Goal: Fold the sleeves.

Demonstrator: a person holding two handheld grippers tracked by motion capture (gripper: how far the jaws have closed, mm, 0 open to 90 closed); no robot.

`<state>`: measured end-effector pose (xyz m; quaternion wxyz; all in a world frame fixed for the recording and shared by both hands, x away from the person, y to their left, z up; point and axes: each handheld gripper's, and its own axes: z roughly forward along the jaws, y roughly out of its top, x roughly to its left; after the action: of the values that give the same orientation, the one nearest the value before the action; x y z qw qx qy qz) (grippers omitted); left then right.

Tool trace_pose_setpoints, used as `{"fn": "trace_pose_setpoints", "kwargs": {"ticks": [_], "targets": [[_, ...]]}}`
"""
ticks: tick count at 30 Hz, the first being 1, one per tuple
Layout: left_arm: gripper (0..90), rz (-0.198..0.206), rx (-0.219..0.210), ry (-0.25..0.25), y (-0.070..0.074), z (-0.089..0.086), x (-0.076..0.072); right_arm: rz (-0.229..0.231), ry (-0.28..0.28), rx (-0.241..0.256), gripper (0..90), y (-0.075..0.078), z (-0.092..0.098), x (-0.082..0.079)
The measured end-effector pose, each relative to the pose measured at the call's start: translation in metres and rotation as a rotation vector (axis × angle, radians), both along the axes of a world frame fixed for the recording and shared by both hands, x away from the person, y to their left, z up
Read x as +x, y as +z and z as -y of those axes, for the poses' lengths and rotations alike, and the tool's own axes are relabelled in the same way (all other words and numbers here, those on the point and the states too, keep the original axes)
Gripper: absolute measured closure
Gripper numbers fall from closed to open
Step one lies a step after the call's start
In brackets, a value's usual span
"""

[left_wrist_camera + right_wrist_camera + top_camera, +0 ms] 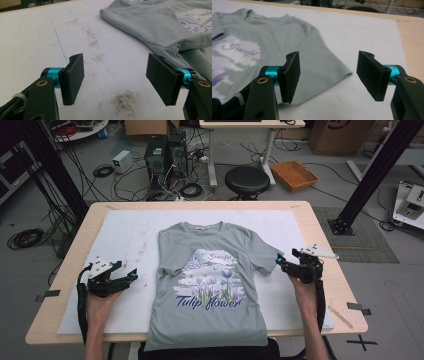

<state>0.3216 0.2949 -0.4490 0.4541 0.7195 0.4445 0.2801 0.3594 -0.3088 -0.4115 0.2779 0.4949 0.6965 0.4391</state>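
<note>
A grey T-shirt (210, 270) with a purple "Tulip flower" print lies face up on the white mat (125, 235), collar toward the far edge. Its left sleeve is folded in over the chest; its right sleeve (264, 257) lies spread out. My left gripper (126, 270) hovers open over bare mat just left of the shirt, nothing between its jaws. In the left gripper view the gripper (116, 67) has the shirt (155, 22) ahead to its right. My right gripper (287, 258) is open beside the right sleeve; its jaws (329, 62) straddle the sleeve hem (337, 75).
The mat covers most of a wooden table (330, 245); the shirt's hem hangs over the near edge. Brown stains (125, 98) mark the mat by the left gripper. Beyond the table stand a black stool (246, 179), computer towers (165, 155), an orange tray (294, 174) and cables.
</note>
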Motion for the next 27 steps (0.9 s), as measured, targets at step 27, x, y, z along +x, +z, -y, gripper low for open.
{"fn": "trace_pose_setpoints", "kwargs": {"ticks": [27], "targets": [[31.0,-0.007,0.012,-0.002,0.0,0.001,0.001,-0.265,-0.05,-0.073,62.5,-0.036,0.006,0.069]]}}
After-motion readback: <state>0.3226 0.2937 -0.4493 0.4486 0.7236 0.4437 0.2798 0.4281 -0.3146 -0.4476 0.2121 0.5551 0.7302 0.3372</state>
